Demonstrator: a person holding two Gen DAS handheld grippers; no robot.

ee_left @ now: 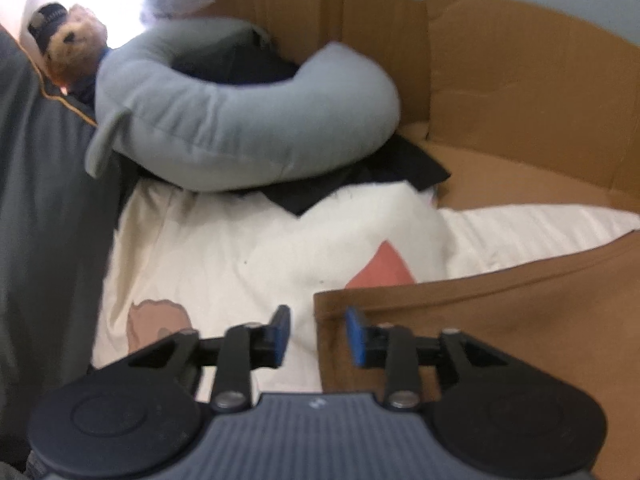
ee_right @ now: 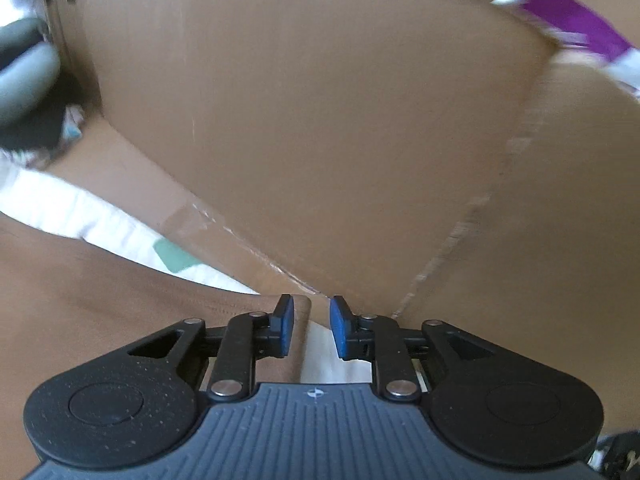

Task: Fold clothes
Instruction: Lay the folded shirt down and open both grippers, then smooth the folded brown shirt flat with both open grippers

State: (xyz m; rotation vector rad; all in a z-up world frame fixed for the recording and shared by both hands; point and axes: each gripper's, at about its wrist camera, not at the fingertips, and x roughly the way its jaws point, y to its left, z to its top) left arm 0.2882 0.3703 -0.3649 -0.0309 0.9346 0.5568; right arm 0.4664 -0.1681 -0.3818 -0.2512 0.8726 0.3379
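A brown garment [ee_left: 500, 320] lies flat on the white patterned bedsheet [ee_left: 224, 248], filling the lower right of the left wrist view. My left gripper [ee_left: 318, 334] is open, its jaws straddling the garment's left corner edge, right pad over the cloth. In the right wrist view the same brown garment [ee_right: 100, 280] fills the lower left. My right gripper [ee_right: 311, 326] is open, its jaws on either side of the garment's right corner, just above the sheet.
A grey U-shaped pillow [ee_left: 240, 128] lies on dark clothes [ee_left: 360, 180] ahead of the left gripper. A teddy bear [ee_left: 68, 44] sits far left. Cardboard panels [ee_left: 520, 92] stand behind and fill the right wrist view [ee_right: 320, 120]. A purple-white item [ee_right: 576, 28] is top right.
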